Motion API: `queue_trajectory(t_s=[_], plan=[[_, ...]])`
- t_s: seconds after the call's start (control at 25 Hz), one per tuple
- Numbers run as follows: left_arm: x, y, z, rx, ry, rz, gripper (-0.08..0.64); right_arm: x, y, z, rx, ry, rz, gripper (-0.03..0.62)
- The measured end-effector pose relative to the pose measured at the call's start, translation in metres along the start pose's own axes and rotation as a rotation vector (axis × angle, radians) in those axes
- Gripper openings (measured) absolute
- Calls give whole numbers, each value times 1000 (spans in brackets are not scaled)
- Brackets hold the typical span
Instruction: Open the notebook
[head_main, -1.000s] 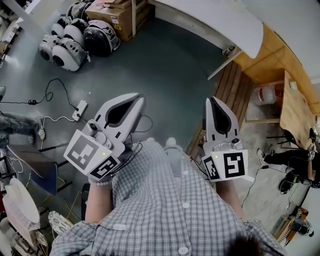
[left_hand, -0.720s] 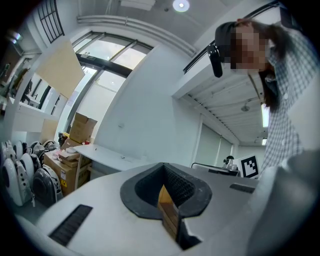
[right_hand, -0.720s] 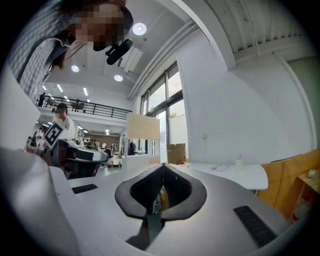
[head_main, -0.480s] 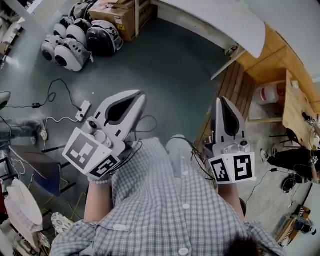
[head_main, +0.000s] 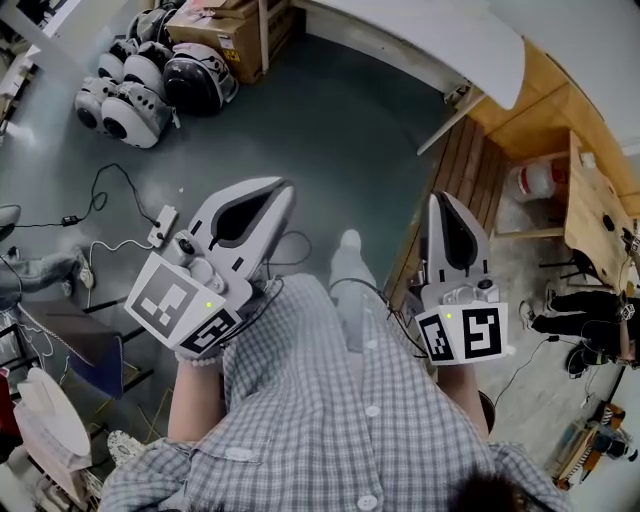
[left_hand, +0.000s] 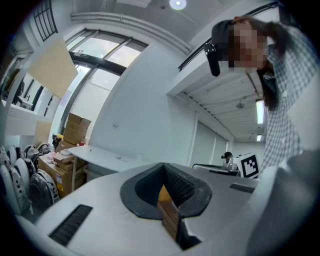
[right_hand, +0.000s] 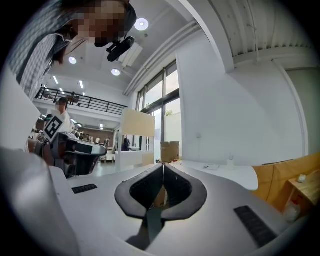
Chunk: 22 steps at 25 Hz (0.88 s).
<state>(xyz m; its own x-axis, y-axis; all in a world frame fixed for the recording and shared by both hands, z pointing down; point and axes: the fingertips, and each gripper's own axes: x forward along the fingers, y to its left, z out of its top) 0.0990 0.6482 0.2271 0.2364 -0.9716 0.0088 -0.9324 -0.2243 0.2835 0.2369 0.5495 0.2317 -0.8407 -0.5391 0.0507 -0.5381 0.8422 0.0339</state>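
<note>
- Grey floor (head_main: 340, 130) fills the head view; helmet-like shells (head_main: 130, 90) and a cardboard box (head_main: 215, 28) sit near a white table (head_main: 430, 40).
- Notebook: appears in no view; its place cannot be told.
- Left gripper (head_main: 284, 187) and right gripper (head_main: 440, 197): held level before the checked shirt (head_main: 330, 420), well apart, pointing away from the body.
- Jaws: pressed together on both grippers, nothing between them.

A lab-like workshop: bare grey floor (head_main: 340, 130) with a power strip (head_main: 161, 222), cardboard boxes (head_main: 220, 30), long white table (head_main: 430, 40).
</note>
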Motion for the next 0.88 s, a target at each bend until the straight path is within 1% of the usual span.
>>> queue_trajectory(t_s=[0.2, 0.36, 0.64, 0.88], plan=[[21, 2, -1, -1, 11, 3, 8, 12, -16, -5, -10, 10, 14, 21], [48, 4, 1, 3, 19, 0, 8, 24, -34, -6, -26, 20, 25, 21], [102, 2, 6, -1, 13, -14, 8, 43, -83, -7, -33, 27, 20, 21], [145, 3, 11, 12, 9, 17, 8, 65, -126, -8, -46, 32, 44, 21]])
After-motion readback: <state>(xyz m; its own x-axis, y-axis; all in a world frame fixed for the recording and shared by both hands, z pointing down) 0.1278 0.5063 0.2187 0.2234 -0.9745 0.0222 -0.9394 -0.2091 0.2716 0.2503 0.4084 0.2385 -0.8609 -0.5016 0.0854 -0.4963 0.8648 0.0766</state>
